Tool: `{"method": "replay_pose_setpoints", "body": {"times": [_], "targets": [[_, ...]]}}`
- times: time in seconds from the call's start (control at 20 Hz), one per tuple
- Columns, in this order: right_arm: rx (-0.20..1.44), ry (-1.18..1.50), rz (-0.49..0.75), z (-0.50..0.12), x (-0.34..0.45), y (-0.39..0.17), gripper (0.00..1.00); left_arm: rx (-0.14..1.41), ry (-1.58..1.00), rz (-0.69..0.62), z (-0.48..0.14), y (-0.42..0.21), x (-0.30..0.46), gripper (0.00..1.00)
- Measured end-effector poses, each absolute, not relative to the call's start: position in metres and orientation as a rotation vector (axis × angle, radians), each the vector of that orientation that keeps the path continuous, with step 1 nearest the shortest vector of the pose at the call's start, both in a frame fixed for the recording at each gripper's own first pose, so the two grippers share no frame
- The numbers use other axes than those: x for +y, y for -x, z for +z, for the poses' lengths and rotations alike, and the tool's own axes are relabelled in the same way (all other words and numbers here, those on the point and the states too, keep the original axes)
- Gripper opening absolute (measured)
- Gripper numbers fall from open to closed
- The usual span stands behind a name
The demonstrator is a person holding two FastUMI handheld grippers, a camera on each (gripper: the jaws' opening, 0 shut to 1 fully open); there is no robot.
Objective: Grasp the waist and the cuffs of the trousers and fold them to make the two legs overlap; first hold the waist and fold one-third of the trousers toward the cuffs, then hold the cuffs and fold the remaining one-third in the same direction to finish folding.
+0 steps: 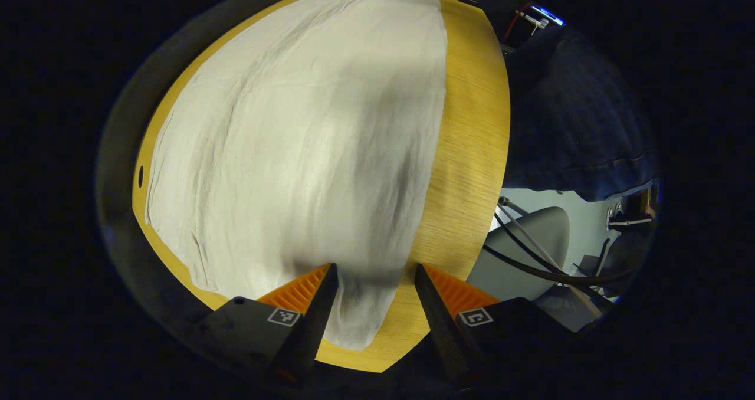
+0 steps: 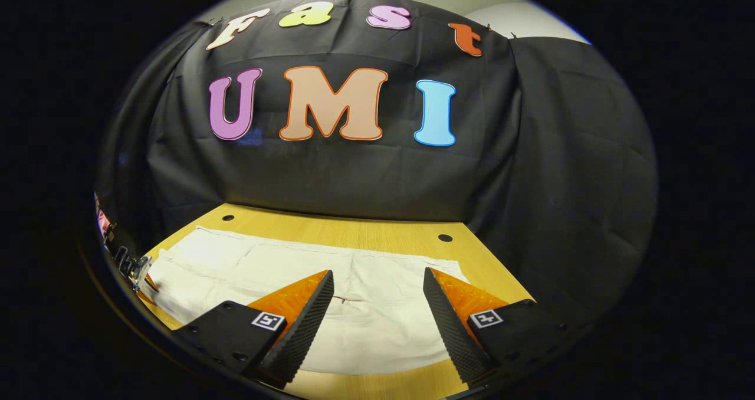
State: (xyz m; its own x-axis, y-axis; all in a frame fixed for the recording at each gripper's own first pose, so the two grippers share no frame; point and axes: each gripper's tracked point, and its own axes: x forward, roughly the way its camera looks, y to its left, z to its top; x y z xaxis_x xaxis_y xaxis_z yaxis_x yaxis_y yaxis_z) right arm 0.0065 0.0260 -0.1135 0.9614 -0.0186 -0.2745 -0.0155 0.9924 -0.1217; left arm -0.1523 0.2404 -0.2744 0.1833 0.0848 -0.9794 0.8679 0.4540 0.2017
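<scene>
Both the left gripper [image 1: 370, 282] and the right gripper [image 2: 378, 288] hang with fingers spread apart and nothing between them, poised above the pale trousers [image 1: 307, 146] spread flat on the wooden table [image 1: 472, 123]. To begin well, each should probably bite the fabric edge cleanly at waist and cuff, pinching all layers. The cloth lies directly under and ahead of both grippers, stretching away along the tabletop.

The left gripper [image 1: 376, 267] hangs with its two fingers spread wide apart, gripping nothing; the right gripper [image 2: 378, 273] likewise has its ridged fingers [image 2: 307, 323] parted, closed on nothing
</scene>
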Motion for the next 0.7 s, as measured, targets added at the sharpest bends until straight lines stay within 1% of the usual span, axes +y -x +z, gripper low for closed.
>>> {"method": "replay_pose_setpoints", "body": {"times": [0.05, 0.25, 0.3, 0.35, 0.4, 0.45, 0.5, 0.55, 0.7], "targets": [[0.282, 0.129, 0.001, -0.114, 0.026, -0.007, 0.98, 1.281, -0.990, -0.708, -0.273, 0.154, 0.240, 0.81], [0.297, 0.150, 0.022, -0.115, 0.031, -0.006, 0.98, 1.289, -1.002, -0.702, -0.274, 0.144, 0.246, 0.59], [0.301, 0.159, 0.030, -0.116, 0.032, -0.006, 0.98, 1.288, -0.999, -0.695, -0.272, 0.136, 0.250, 0.48], [0.306, 0.166, 0.041, -0.117, 0.032, -0.006, 0.98, 1.290, -1.002, -0.689, -0.271, 0.130, 0.253, 0.43], [0.316, 0.165, 0.052, -0.119, 0.034, -0.005, 0.98, 1.284, -1.007, -0.687, -0.269, 0.125, 0.255, 0.31], [0.325, 0.157, 0.068, -0.121, 0.036, -0.004, 0.98, 1.274, -1.019, -0.682, -0.268, 0.118, 0.258, 0.23], [0.335, 0.148, 0.083, -0.125, 0.037, -0.002, 0.98, 1.278, -1.008, -0.679, -0.266, 0.116, 0.259, 0.05], [0.347, 0.145, 0.094, -0.128, 0.035, -0.001, 0.99, 1.277, -1.000, -0.688, -0.267, 0.112, 0.256, 0.00], [0.379, 0.158, 0.115, -0.134, 0.025, -0.001, 0.99, 1.296, -0.992, -0.694, -0.254, 0.104, 0.250, 0.00]]}}
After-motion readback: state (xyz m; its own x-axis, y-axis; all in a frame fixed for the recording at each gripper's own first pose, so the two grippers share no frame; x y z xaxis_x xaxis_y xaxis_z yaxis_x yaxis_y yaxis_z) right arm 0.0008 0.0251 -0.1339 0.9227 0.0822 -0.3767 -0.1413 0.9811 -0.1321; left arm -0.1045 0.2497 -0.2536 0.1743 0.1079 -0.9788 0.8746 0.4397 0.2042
